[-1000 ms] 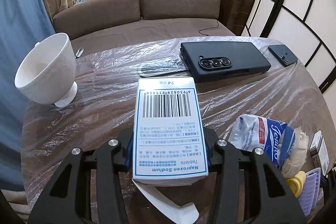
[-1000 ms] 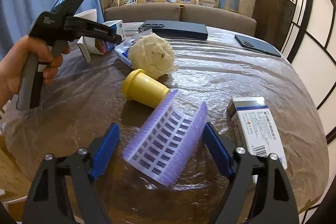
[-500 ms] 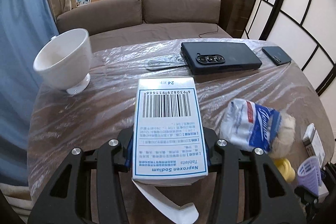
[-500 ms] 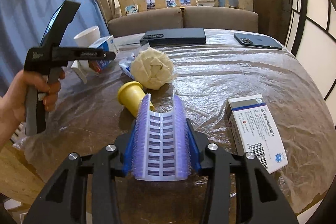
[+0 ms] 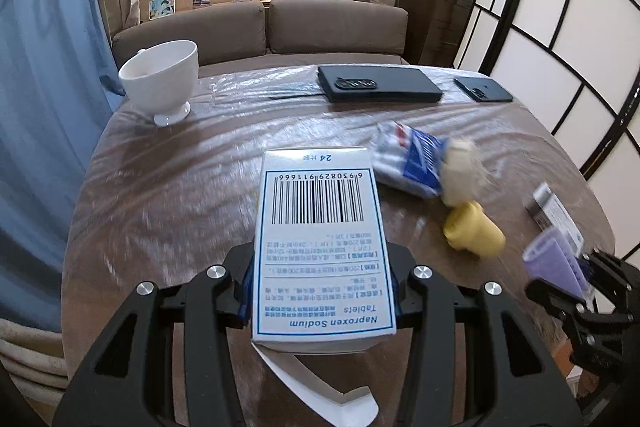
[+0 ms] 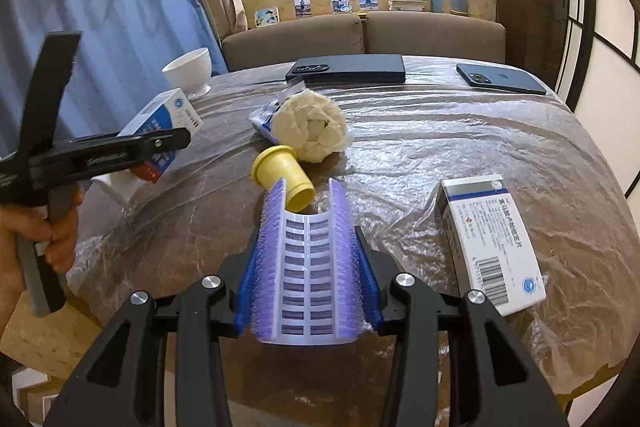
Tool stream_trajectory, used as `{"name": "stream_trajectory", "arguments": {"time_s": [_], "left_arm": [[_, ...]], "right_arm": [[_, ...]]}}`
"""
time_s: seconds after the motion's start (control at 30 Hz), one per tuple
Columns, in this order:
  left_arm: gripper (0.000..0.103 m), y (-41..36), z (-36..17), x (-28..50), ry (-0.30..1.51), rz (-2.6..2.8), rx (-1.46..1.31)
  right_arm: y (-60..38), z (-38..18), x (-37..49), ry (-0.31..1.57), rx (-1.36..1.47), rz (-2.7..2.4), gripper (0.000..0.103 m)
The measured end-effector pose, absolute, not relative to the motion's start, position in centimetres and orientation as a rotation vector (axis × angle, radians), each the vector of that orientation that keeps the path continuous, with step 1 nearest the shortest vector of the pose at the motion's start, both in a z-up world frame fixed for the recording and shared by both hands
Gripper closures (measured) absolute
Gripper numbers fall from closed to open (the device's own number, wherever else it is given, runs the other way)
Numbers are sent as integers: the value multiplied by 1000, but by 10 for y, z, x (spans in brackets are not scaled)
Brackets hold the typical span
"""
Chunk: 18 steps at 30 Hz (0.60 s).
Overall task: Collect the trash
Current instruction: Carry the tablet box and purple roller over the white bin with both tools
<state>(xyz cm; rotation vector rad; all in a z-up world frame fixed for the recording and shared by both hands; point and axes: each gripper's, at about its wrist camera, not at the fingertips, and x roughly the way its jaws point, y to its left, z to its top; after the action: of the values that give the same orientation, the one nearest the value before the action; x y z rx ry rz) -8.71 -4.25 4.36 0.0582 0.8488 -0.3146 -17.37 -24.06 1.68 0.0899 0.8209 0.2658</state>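
At the far left of the right wrist view a hand (image 6: 36, 243) squeezes the handle of the left claw (image 5: 320, 291), whose blue pads are clamped on the sides of a white tablet box (image 5: 320, 239) with its barcode face up; the box is held above the desk (image 5: 168, 195), its end flap hanging open below. Behind it, near the desk's far left edge, stands a white footed bowl (image 5: 164, 79). Toward the middle lie a blue and white tissue pack (image 6: 264, 117) and, touching it, a cream wad of crumpled paper (image 6: 310, 127); just in front of the wad a yellow plastic cap (image 6: 282, 177) lies on its side. Nearest the right wrist camera, the right claw (image 6: 306, 291) has closed, and its pads now pinch a purple bristled curler piece (image 6: 306, 267) bent into a trough, raised off the plastic-wrapped desk. Further right a second white medicine box (image 6: 490, 241) lies flat near the desk's edge. Along the far side rest a large dark phone case (image 6: 348, 67) and, to its right, a smaller dark phone (image 6: 500, 79). A brown sofa (image 6: 360, 35) sits behind the desk
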Motion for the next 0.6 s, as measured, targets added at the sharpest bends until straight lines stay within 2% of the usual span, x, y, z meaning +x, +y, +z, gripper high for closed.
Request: {"name": "stream_trajectory", "arguments": {"time_s": [0.6], "left_arm": [[55, -60, 41, -159, 853, -300, 71]], "right_arm": [[-247, 24, -210, 831, 85, 302, 61]]}}
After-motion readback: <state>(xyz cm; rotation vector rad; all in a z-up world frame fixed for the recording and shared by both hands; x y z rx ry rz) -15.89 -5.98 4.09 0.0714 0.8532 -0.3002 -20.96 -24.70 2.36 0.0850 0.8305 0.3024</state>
